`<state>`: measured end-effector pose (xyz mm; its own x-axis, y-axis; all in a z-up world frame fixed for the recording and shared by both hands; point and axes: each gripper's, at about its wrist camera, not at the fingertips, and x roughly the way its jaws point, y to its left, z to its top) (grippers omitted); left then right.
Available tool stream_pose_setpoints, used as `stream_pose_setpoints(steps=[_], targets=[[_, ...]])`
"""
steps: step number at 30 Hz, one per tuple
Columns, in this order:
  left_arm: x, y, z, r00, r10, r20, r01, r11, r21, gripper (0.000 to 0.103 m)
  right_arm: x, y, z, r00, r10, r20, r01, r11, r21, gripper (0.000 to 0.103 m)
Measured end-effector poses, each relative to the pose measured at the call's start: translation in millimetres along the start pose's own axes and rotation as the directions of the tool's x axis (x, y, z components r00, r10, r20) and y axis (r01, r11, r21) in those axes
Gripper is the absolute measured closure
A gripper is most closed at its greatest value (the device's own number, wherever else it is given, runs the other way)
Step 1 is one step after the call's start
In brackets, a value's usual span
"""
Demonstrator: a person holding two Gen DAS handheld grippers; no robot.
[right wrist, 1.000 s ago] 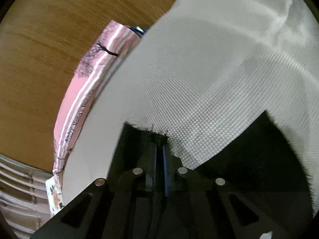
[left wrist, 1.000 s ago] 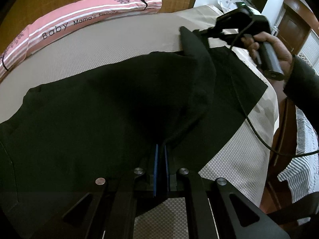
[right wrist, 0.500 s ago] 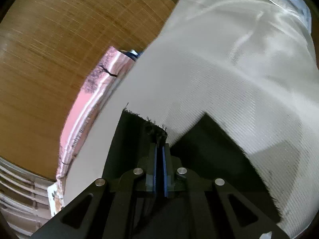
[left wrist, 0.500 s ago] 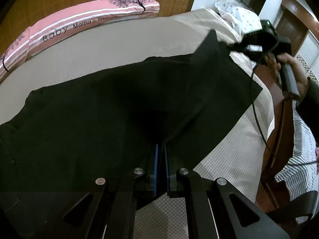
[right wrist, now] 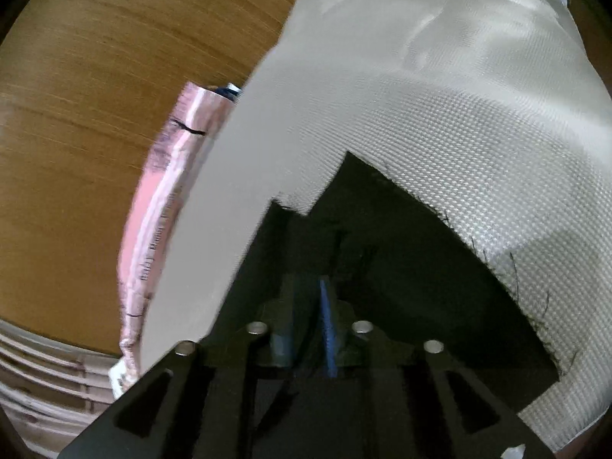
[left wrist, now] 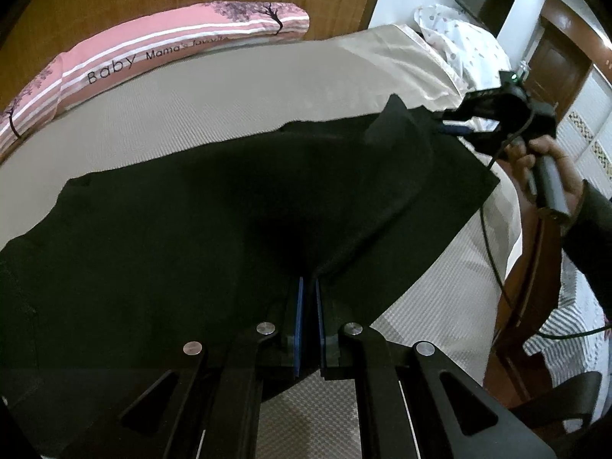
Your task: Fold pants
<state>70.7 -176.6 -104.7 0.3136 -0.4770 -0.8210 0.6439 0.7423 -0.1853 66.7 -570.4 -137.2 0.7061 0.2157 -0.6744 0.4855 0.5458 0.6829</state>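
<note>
We have the black pants (left wrist: 214, 237) spread flat across the bed (left wrist: 237, 99), one leg laid over the other, so the first lengthwise fold looks done; our left gripper (left wrist: 308, 298) pinches the near edge tight; our right gripper (left wrist: 453, 124) has just been opening at the far hem, probably letting go; the crosswise folds remain.

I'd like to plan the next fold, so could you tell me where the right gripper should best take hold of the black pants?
Probably the raised corner of the black pants, approached from the bed's right edge. It peaks off the bedsheet, so jaws can straddle it. The right gripper, jaws just opening, sits beside it; the left gripper pins the near edge.
</note>
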Motion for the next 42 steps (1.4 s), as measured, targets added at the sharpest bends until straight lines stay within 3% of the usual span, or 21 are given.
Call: stream_pose_setpoints(steps=[4, 11, 13, 16, 20, 26, 36, 39, 42], targets=[[-2, 1, 2, 1.000, 0.001, 0.007, -0.001, 1.000, 0.001, 0.097, 12, 2, 4, 0.999, -0.042, -0.004, 0.042, 0.999, 0.008, 0.083], [-3, 2, 1, 1.000, -0.009, 0.004, 0.009, 1.000, -0.006, 0.097, 23, 10, 1, 0.999, -0.032, 0.004, 0.032, 0.999, -0.016, 0.080], [-2, 1, 0, 1.000, -0.008, 0.002, 0.008, 1.000, -0.008, 0.097, 25, 13, 2, 1.000, -0.029, -0.002, 0.029, 0.999, -0.028, 0.095], [-3, -1, 0, 1.000, -0.007, 0.004, 0.007, 1.000, -0.003, 0.097, 25, 19, 5, 0.999, -0.045, -0.008, 0.044, 0.998, -0.035, 0.097], [-10, 1, 4, 1.000, -0.017, 0.020, 0.017, 1.000, -0.009, 0.097, 13, 37, 10, 1.000, -0.018, 0.005, 0.019, 0.998, -0.052, 0.098], [-39, 13, 20, 0.995, -0.011, 0.095, 0.014, 1.000, -0.026, 0.097, -11, 88, 31, 0.993, 0.117, 0.023, -0.116, 0.992, -0.050, 0.099], [-87, 34, 49, 0.974, 0.036, 0.223, -0.021, 0.997, -0.069, 0.097, -36, 207, 63, 0.954, 0.288, 0.082, -0.270, 0.947, -0.176, 0.099], [-88, 31, 49, 0.974, 0.031, 0.226, -0.019, 0.998, -0.058, 0.097, -52, 213, 61, 0.952, 0.282, 0.119, -0.252, 0.942, -0.220, 0.099], [-74, 22, 41, 0.982, 0.009, 0.186, -0.004, 1.000, -0.027, 0.097, -66, 182, 54, 0.962, 0.224, 0.157, -0.191, 0.961, -0.201, 0.099]])
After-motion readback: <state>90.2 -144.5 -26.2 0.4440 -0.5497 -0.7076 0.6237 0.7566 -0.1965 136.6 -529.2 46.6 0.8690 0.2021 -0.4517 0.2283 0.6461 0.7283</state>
